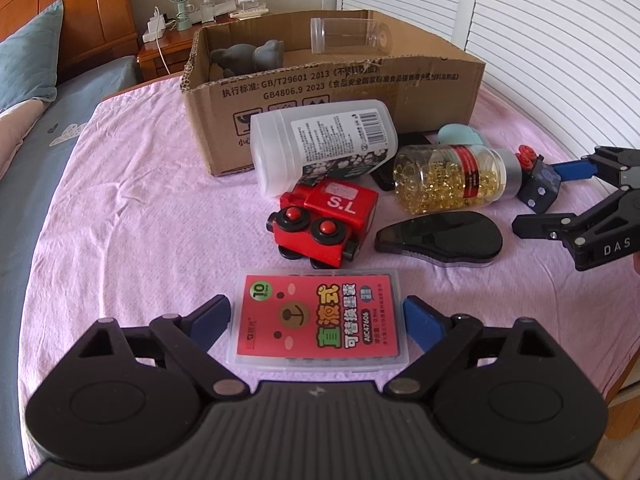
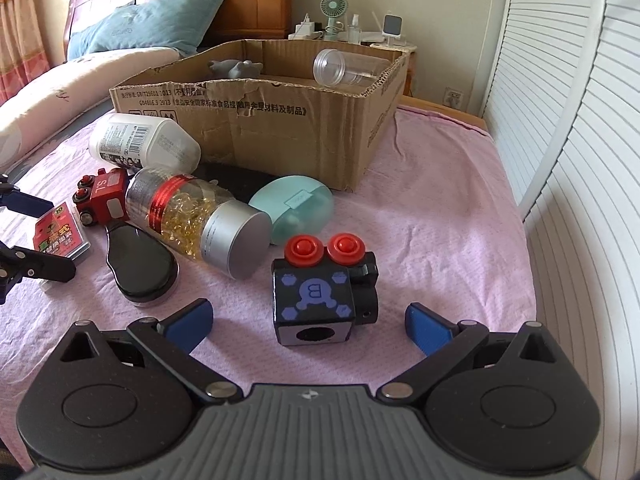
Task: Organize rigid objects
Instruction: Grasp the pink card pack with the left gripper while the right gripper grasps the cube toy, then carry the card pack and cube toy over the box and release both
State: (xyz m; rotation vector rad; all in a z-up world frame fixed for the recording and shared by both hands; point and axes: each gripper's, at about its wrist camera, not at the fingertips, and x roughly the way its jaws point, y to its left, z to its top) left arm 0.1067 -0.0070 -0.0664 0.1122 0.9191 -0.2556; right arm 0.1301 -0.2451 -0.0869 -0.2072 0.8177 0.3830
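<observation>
Cardboard box, brown and open-topped, sits at the far side of the pink-covered bed; inside lie a clear plastic jar and a grey toy figure. Right gripper, spread wide, faces a black toy block with red wheels just ahead, between its fingers. Left gripper, also released, straddles a flat red refill case, whose long axis runs along its fingers.

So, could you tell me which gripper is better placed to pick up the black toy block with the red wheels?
The right gripper. Its open jaws already straddle the black toy block, which lies just ahead of them. The left gripper is open around the red refill case, with the block far off to its right.
</observation>
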